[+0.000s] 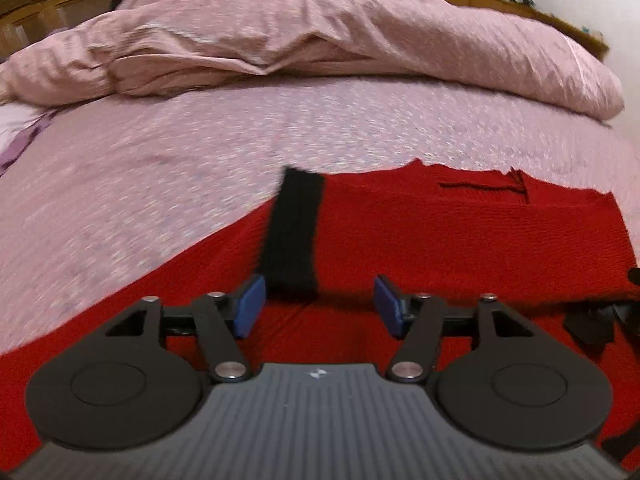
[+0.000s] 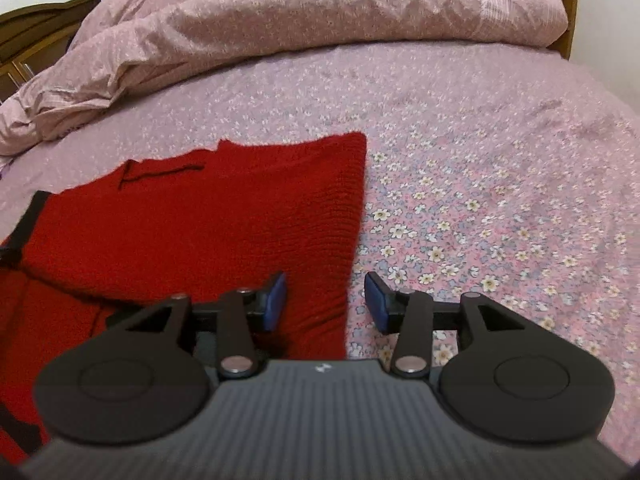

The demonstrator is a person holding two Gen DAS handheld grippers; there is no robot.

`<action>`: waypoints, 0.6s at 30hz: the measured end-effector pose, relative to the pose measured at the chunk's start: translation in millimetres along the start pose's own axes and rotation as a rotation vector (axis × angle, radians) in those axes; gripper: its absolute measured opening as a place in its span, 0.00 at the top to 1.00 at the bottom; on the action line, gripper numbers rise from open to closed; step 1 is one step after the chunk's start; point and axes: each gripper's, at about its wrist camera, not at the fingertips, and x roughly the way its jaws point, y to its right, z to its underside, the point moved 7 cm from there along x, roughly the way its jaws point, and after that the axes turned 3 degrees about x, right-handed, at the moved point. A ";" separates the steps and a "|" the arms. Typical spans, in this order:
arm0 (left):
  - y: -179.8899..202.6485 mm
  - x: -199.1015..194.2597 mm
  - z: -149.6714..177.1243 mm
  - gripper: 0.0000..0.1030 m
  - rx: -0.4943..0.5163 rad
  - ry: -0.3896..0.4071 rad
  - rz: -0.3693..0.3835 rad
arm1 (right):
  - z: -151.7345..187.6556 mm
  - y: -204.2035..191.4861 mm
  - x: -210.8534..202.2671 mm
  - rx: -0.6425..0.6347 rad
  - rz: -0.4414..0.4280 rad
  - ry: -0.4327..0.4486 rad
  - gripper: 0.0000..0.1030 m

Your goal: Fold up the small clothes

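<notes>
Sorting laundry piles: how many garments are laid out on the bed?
1: a red knit garment with a black band lies on the floral bedsheet, under both open tongs. Others could be hidden beneath the rumpled duvet.

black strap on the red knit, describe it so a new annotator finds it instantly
Start at the bed with the pink floral sheet and find the red knit garment spread flat on it. On its left part, just ahead of the open left gripper, lies the black strap, a band running away from the camera. It is the only wide black piece; the other dark mark is a thin loose thread.
</notes>
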 end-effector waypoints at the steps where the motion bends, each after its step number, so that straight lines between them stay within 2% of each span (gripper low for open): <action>1: -6.7 -8.1 4.7 0.33 -0.018 0.002 -0.010 | -0.5 -2.1 -4.0 -0.008 -0.001 0.006 0.54; 6: -43.5 -47.4 28.6 0.30 -0.157 0.019 -0.037 | 5.4 -20.7 -28.9 -0.031 -0.028 0.013 0.54; 11: -83.1 -76.8 54.2 0.27 -0.316 0.029 -0.104 | 15.9 -43.7 -49.9 -0.044 -0.081 0.001 0.54; 14: -105.9 -89.7 72.9 0.27 -0.434 0.033 -0.106 | 22.8 -55.0 -59.6 -0.056 -0.097 0.005 0.54; 18: -125.1 -97.8 95.4 0.27 -0.538 0.022 -0.097 | 27.9 -65.5 -65.0 -0.074 -0.114 -0.003 0.53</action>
